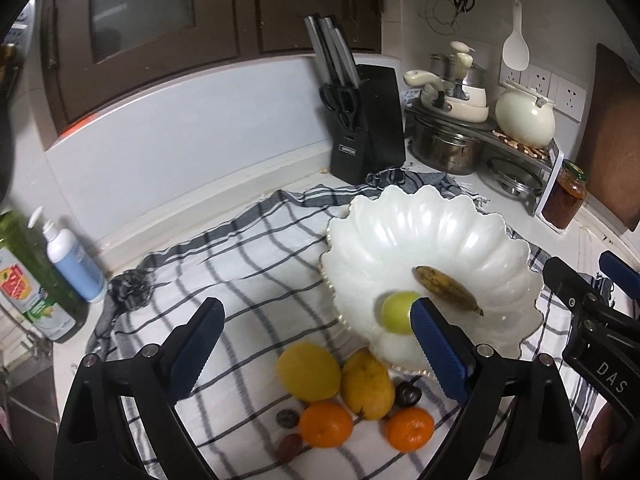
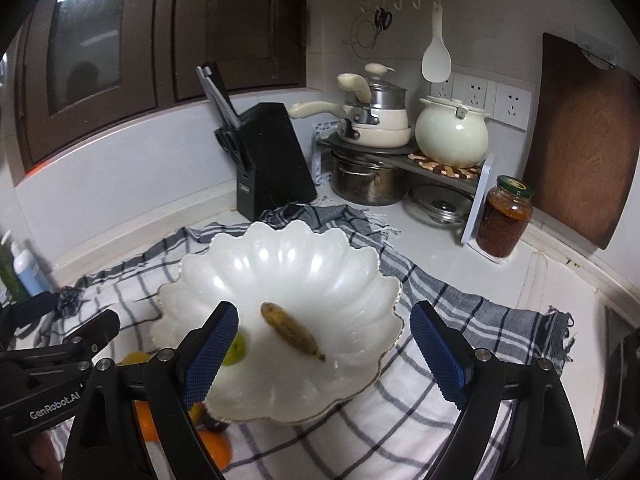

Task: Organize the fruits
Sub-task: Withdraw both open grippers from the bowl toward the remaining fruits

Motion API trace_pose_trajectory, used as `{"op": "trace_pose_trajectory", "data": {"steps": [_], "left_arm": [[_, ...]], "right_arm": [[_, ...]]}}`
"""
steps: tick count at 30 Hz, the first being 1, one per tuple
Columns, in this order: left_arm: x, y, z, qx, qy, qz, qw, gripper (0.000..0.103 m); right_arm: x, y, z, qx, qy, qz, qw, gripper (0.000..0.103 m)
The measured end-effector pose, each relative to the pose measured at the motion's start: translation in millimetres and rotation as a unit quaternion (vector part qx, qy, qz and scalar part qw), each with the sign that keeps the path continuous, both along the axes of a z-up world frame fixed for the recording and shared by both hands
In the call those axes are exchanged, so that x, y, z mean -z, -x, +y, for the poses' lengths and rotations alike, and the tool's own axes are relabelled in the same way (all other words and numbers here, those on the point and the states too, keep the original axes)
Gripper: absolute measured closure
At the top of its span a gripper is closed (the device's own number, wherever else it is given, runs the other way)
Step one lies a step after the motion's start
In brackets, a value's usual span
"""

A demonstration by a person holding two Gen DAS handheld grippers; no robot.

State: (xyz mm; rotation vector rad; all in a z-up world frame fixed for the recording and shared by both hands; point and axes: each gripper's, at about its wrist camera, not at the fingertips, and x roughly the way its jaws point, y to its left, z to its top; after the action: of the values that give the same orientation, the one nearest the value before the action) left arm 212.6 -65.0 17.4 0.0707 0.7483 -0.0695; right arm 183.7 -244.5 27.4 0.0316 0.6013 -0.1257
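1. Two hand-held grippers hang over the cloth, both with jaws wide apart and nothing between the pads. The left hand-held gripper [image 1: 316, 340] is over the loose fruit; the right hand-held gripper [image 2: 324, 340] is over the bowl [image 2: 280, 264].
2. Just below and ahead of the left one, on the cloth [image 1: 248, 256] that covers the worktop, lie two mangoes. One mango [image 1: 309, 371] is to the left, the other mango [image 1: 367, 384] touches it on the right and lies against the bowl's near rim.
3. Nearer the camera lie two oranges, one orange [image 1: 326, 424] on the left and the other orange [image 1: 410, 429] on the right, with small dark fruits [image 1: 408, 394] scattered among them.
4. Already in the bowl are a banana [image 1: 448, 290] and a green fruit [image 1: 396, 312].
5. Judgement: the remaining fruit lies on the left gripper's side, so that hand is the nearer one. In the right wrist view most of the pile is hidden behind the bowl and a finger.
6. The right-hand mango's long axis runs roughly away from the left camera, tilted slightly, so the jaws as they stand would close across its narrow width. A short drop forward and down looks enough.
7. The bowl lies up and to the right of the pile, touching it, so the carry would be brief.
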Motion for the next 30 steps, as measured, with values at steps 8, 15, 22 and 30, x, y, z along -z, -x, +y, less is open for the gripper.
{"op": "trace_pose_trajectory", "data": {"steps": [8, 15, 22, 30], "left_arm": [[0.0, 37.4, 15.9, -0.013, 0.001, -0.008, 0.9999, 0.008], [9.4, 64.8, 24.8, -0.018, -0.002, -0.011, 0.9998, 0.008], [29.1, 83.0, 30.6, -0.021, 0.000, 0.000, 0.9998, 0.008], [52.1, 102.2, 36.7, -0.021, 0.002, 0.004, 0.9998, 0.011]], "right_arm": [[3.2, 24.6, 10.3, -0.015, -0.001, -0.005, 1.000, 0.014], [12.9, 45.0, 18.9, -0.024, -0.001, -0.005, 1.000, 0.014], [29.3, 59.3, 24.3, -0.033, -0.003, 0.005, 0.999, 0.014], [54.7, 72.6, 28.4, -0.042, -0.008, 0.026, 0.999, 0.014]]}}
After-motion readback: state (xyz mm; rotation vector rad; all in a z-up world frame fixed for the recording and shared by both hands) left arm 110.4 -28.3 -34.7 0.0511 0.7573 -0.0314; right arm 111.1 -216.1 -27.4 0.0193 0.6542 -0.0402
